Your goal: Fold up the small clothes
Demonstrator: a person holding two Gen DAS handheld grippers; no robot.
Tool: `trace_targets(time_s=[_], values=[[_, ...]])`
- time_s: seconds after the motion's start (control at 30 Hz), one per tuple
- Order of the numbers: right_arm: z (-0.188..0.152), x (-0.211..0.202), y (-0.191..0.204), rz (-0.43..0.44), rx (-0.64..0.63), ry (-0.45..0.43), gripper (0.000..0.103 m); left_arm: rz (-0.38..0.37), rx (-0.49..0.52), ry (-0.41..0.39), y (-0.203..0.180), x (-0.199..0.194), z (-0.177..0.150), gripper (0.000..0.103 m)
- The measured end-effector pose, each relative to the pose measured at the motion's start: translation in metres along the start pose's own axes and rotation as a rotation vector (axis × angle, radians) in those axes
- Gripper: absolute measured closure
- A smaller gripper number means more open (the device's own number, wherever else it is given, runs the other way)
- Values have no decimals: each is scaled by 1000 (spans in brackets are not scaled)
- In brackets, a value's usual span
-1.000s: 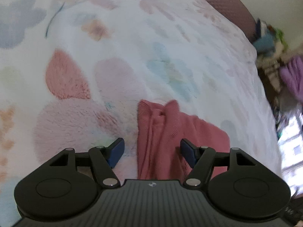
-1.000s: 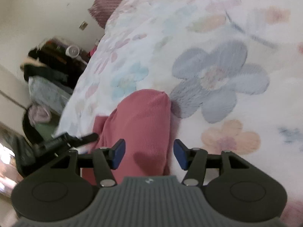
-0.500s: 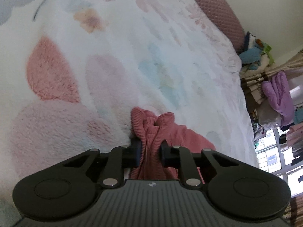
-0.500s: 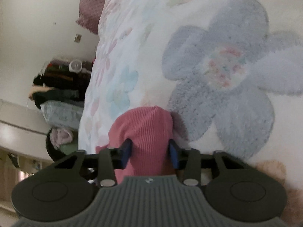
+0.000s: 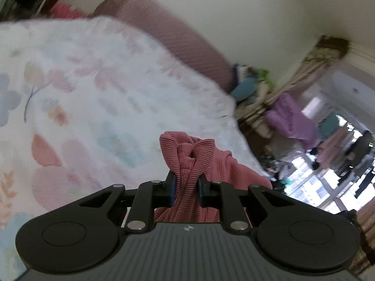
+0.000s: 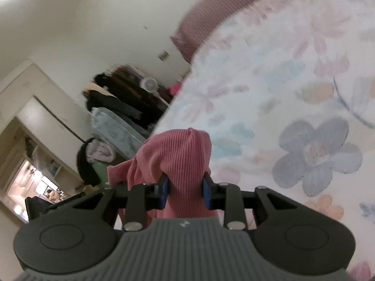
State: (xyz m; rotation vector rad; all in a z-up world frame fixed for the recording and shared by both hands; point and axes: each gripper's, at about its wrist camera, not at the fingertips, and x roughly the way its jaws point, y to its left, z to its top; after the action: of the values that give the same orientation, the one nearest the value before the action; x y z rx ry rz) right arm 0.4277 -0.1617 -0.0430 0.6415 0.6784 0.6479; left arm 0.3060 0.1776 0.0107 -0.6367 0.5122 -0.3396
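Left wrist view: left gripper [image 5: 186,190], wide a second ago, now pinches the pink ribbed garment [image 5: 187,161] above the bed [image 5: 93,93]; right gripper [image 6: 185,193] is closing on another bunch (fold can begin).

A bed takes up most of both views, covered by a white fleecy blanket [image 5: 98,98] printed with pastel flowers and leaves; one large grey-blue flower [image 6: 316,154] shows at right in the right wrist view. A dusty-pink textured pillow or headboard [image 5: 178,35] lies along the far edge against a plain cream wall [image 5: 246,11]. Right of the bed, a patterned curtain [image 5: 311,68] hangs beside a bright window [image 5: 311,182], with a purple garment [image 5: 290,119] and heaped clothes nearby. On the other side stand cream cupboards [image 6: 35,107], a pile of dark clothing [image 6: 121,103] and a lit doorway [image 6: 30,187]. Daylight, motion-blurred.
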Motion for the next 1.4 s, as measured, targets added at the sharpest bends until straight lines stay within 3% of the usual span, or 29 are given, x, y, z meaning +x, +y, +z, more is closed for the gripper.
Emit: trace_targets(time_s=[0.3, 0.43, 0.57, 0.8, 1.13, 1.27, 1.4], values=[[-34, -147, 54, 7, -84, -69, 78, -125, 115, 6, -79, -72, -45, 84], [-58, -194, 61, -16, -96, -59, 78, -170, 118, 54, -90, -91, -74, 84], [-85, -222, 53, -52, -91, -34, 78, -160, 85, 134, -80, -77, -97, 84], [-104, -186, -3, -145, -6, 27, 78, -70, 29, 254, -40, -11, -102, 84], [-79, -88, -101, -243, 150, 147, 78, 52, 17, 468, 24, 110, -105, 84], [-82, -67, -133, -275, 206, 173, 77, 82, 30, 516, 40, 130, -116, 83], [-86, -60, -156, -300, 252, 170, 66, 105, 26, 528, 52, 135, -121, 76]])
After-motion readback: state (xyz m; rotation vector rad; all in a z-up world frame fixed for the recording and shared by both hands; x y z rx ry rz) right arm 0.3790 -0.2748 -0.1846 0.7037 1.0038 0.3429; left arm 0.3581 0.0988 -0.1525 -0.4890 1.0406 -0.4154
